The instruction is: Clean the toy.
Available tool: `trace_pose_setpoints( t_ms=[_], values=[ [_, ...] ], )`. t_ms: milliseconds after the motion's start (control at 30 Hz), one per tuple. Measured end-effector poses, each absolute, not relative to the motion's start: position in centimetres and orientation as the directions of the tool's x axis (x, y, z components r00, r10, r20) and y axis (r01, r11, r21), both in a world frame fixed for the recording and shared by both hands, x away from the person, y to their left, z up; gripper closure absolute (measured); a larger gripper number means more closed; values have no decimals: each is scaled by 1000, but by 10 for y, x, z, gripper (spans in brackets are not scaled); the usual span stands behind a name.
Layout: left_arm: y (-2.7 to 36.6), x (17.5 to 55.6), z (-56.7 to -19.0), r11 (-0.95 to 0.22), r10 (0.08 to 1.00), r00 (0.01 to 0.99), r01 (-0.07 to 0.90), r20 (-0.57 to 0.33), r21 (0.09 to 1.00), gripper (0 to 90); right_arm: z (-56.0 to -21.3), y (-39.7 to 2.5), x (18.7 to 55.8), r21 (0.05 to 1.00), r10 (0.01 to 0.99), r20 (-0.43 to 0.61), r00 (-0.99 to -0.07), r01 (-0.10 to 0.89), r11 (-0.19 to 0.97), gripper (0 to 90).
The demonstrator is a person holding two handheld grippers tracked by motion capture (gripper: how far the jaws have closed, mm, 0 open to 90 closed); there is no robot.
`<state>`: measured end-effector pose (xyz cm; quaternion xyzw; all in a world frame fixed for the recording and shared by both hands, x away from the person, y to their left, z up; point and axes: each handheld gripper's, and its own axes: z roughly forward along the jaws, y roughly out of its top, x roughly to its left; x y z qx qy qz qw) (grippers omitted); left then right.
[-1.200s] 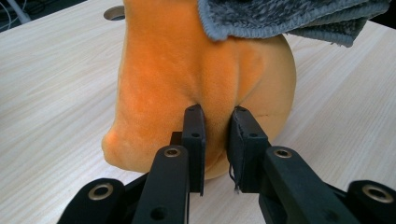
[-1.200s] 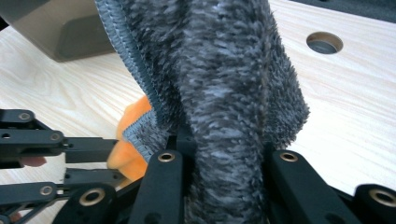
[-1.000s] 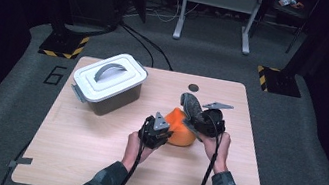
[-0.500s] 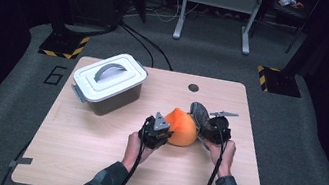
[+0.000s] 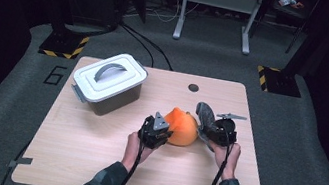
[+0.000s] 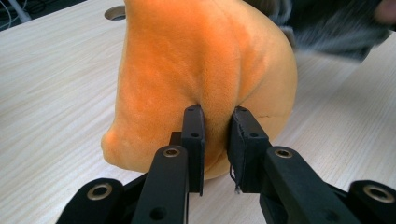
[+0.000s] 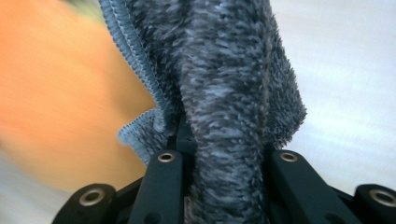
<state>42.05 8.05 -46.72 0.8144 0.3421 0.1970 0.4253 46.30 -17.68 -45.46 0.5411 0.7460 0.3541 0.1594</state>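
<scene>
Near desk centre, orange plush toy (image 5: 182, 128) is sitting on desk (image 5: 92, 146). Your left tongs (image 6: 217, 135) are pinching narrow fold of its fabric. Your right tongs (image 7: 219, 154) are clamping grey fuzzy cloth (image 7: 224, 70) just beside toy. Risk: thin pinch slipping if you are pulling sideways; cloth rubbing could be dragging toy toward lidded white box (image 5: 108, 80).
</scene>
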Motion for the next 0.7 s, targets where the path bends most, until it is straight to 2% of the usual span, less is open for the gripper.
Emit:
trace_pose_setpoints(
  t_ms=[100,233,333,433,600,700],
  values=[
    [81,421,-467,-399,727,686,390,27,830,771,-430,-174,456,748,904,120,-410,636,189,735],
    [81,421,-468,-387,731,682,394,18,834,769,-410,-158,448,764,877,138,-461,613,202,734],
    [82,421,-468,-388,731,682,396,17,832,765,-414,-146,451,749,858,110,-503,609,261,733],
    [85,422,-469,-387,729,684,398,12,832,746,-425,-139,455,724,860,112,-497,634,272,732],
    [87,419,-469,-393,725,688,383,25,836,573,-429,-138,458,727,864,122,-489,636,257,732],
    [85,417,-472,-418,730,681,382,55,825,502,-428,-136,460,728,862,115,-493,633,264,732]
  ],
)
